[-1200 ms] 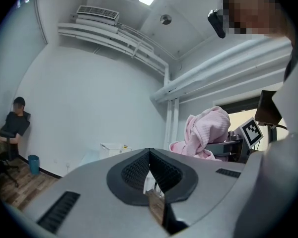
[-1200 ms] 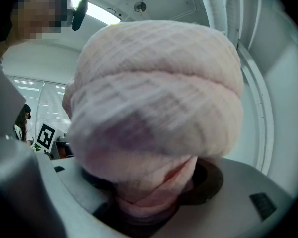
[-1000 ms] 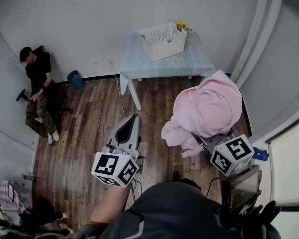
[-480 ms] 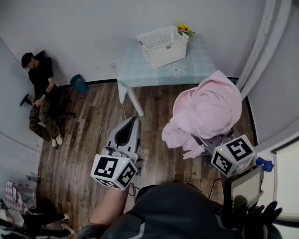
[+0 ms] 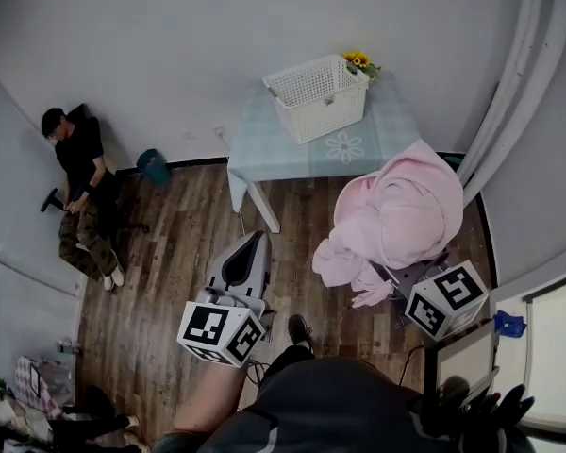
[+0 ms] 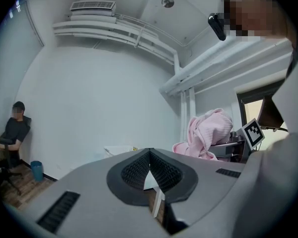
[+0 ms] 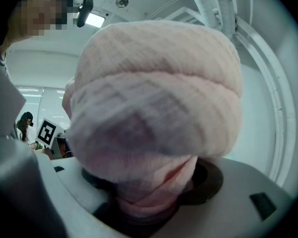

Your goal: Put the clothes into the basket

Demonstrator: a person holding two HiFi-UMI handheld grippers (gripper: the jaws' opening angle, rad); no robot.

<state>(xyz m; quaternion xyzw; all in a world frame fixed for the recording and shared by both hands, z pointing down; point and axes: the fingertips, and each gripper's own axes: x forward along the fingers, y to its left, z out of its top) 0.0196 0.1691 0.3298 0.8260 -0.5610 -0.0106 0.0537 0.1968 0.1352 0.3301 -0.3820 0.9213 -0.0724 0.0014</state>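
The right gripper [image 7: 149, 202] has its fingers clamped on a bunched pink garment [image 5: 401, 215], carried high, I think so that it does not drag on the wooden floor [image 5: 170, 262]; the left gripper [image 6: 150, 155] is empty, its fingers closed together; the white basket [image 5: 319, 97] stands ahead, well apart, on the desk [image 5: 358, 149] against the pale wall; a person [image 5: 80, 182] sits at the left.
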